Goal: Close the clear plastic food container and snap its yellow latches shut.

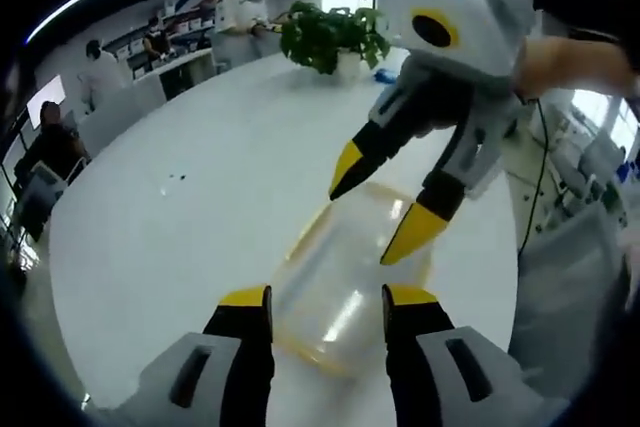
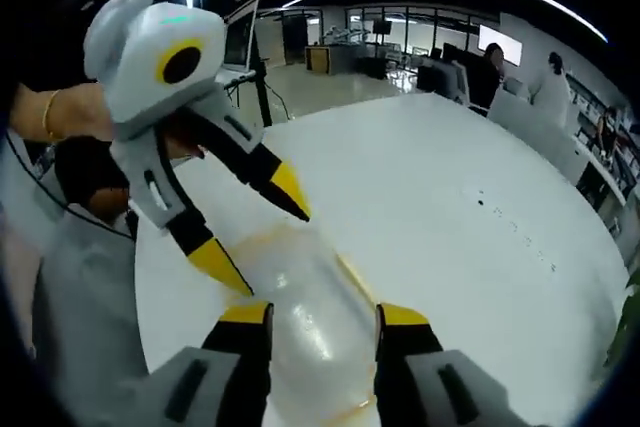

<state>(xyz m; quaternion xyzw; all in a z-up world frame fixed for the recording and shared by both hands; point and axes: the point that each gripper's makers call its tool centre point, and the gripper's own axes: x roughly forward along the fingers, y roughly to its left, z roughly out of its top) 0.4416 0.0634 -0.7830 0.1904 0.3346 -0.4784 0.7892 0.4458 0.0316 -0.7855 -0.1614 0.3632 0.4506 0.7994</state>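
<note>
The clear plastic container with yellow edging lies on the white table, its lid resting on top; I cannot tell how its latches stand. My left gripper is open, its jaws on either side of the container's near end. My right gripper comes in from the upper right, open, its yellow fingertips just over the far end. In the right gripper view the container lies between the open jaws of my right gripper. There my left gripper is spread over its far end.
A potted plant stands at the table's far edge. Several people and desks are behind it. A hand holds the right gripper; a hand with a bracelet holds the left one. Small dark specks dot the table.
</note>
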